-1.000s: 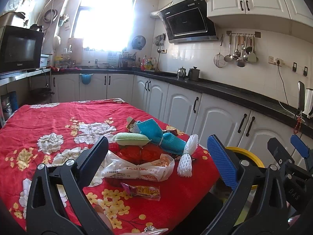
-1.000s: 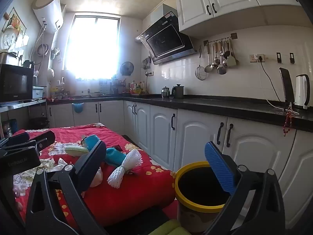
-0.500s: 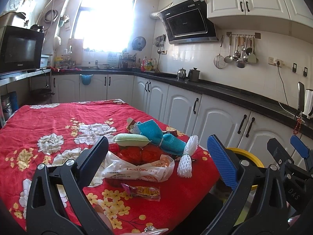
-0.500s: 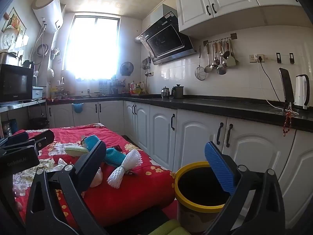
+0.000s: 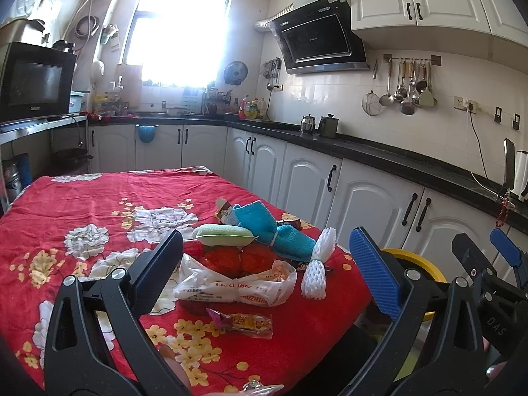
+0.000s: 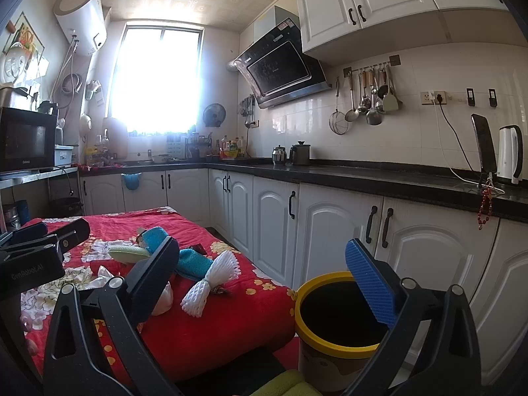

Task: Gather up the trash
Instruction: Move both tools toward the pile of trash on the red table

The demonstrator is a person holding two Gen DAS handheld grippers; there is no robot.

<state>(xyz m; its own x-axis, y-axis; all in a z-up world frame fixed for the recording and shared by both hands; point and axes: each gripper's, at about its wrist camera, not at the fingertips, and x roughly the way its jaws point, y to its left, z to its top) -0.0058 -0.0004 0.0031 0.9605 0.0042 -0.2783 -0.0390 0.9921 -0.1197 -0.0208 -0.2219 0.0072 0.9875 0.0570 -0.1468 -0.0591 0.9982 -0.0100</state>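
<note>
In the left wrist view the left gripper (image 5: 264, 260) fills the lower frame with its jaws spread wide and empty, and between them, at centre, the trash lies on the red flowered tablecloth (image 5: 82, 204): a crumpled white printed plastic bag (image 5: 236, 285), a small orange-and-purple snack wrapper (image 5: 242, 322) below it, and a white foam fruit net tied at the middle (image 5: 318, 264) to its right. In the right wrist view the right gripper (image 6: 260, 270) is likewise wide apart and empty, with the yellow-rimmed round trash bin (image 6: 333, 340) on the floor at lower centre-right, just beside the table's corner.

Matt cloth tablecloth (image 5: 99, 198), crinkly glossy plastic bag (image 5: 231, 288), foam net (image 5: 318, 264).
</note>
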